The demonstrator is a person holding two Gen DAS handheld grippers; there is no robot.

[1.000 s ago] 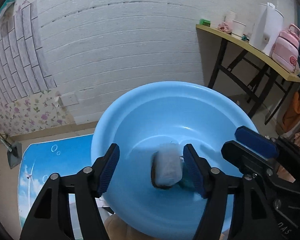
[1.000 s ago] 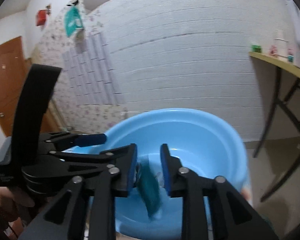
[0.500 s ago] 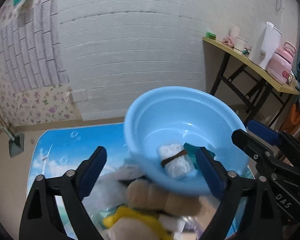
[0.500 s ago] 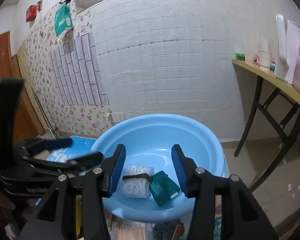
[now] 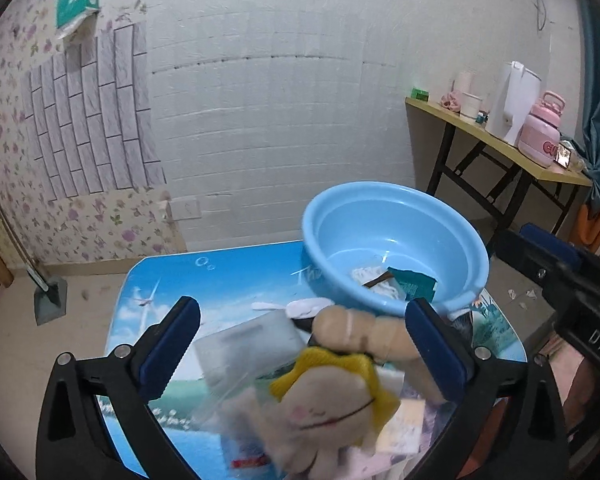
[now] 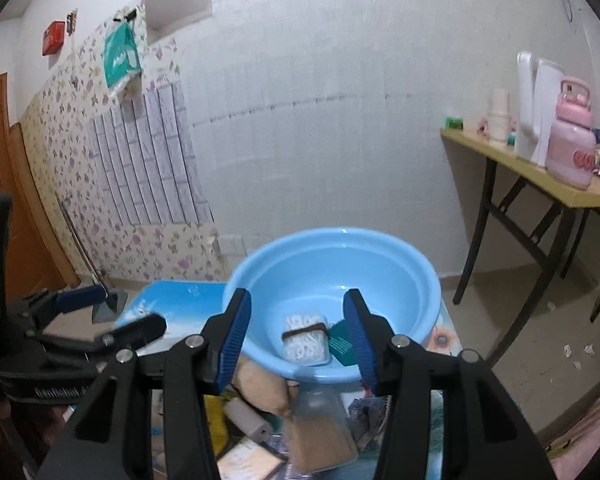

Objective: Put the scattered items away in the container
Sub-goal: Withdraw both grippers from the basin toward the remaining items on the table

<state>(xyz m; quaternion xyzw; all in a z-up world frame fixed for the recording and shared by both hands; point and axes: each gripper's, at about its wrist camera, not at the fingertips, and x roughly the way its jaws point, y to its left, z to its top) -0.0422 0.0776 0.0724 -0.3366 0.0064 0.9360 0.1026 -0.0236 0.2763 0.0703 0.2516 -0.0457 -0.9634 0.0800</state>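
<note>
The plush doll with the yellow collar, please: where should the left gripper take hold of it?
Grip the plush doll across its head, coming down from above. It lies uppermost on the pile, already between the wide-open left gripper fingers, and its soft rounded head should compress.

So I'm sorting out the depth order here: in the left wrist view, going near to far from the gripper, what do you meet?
Beige plush toy with a yellow collar → clear plastic bag → round light-blue plastic basin, holding a white bundle and a dark-green packet → white brick-pattern wall.
</note>
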